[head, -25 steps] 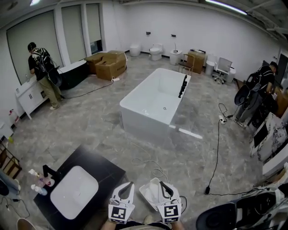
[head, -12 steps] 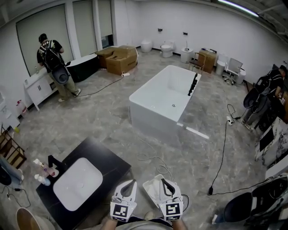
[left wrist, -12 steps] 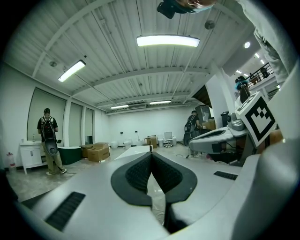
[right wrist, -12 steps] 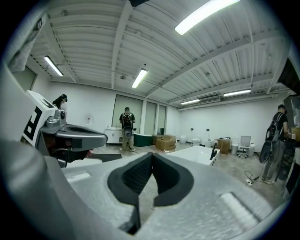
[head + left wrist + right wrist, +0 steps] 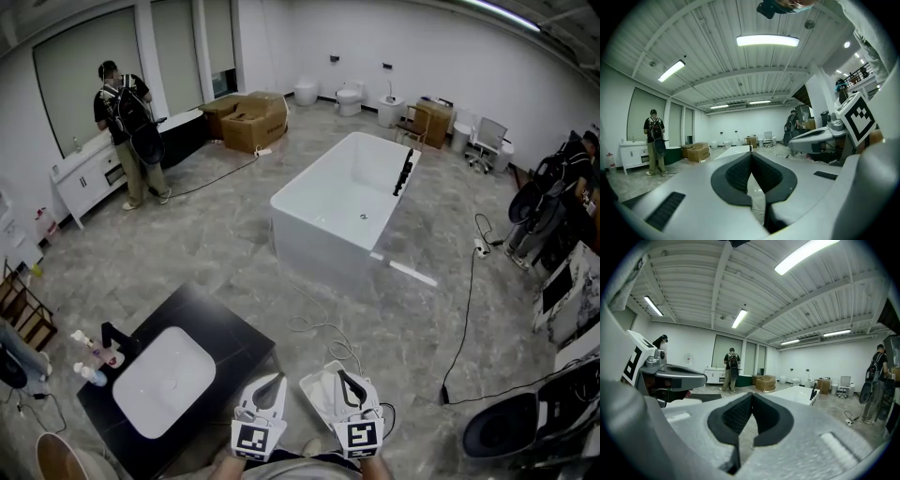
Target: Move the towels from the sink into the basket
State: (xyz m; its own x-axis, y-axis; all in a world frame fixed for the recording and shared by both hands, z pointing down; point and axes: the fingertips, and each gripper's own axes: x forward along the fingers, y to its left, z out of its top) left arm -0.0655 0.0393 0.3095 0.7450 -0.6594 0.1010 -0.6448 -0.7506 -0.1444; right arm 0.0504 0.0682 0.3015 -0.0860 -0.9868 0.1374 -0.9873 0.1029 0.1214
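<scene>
Basket, perhaps: a tan round rim point(image 5: 58, 457) shows at the bottom left corner of the head view, cropped too much to be sure. Right of it stands the black counter point(image 5: 223, 343), with bottles point(image 5: 89, 361) at its left edge and the sink point(image 5: 165, 382) in its middle. The basin looks bare white and no towel can be made out in it. That fits towels already gone from it, or a white one lying flat and lost against the bowl.

Just off the counter's right corner, the left gripper point(image 5: 275, 382) is held about level with its pads pressed together on nothing. The right gripper point(image 5: 339, 377) beside it is the same, closed and empty. Neither is over the sink, so I judge no carry is in hand. Under the right gripper lies a white object point(image 5: 322, 394) I cannot name.

Ahead, a loose cable point(image 5: 319, 333) loops over the floor. The bathtub point(image 5: 314, 253) beyond leaves wide open floor on both sides.
</scene>
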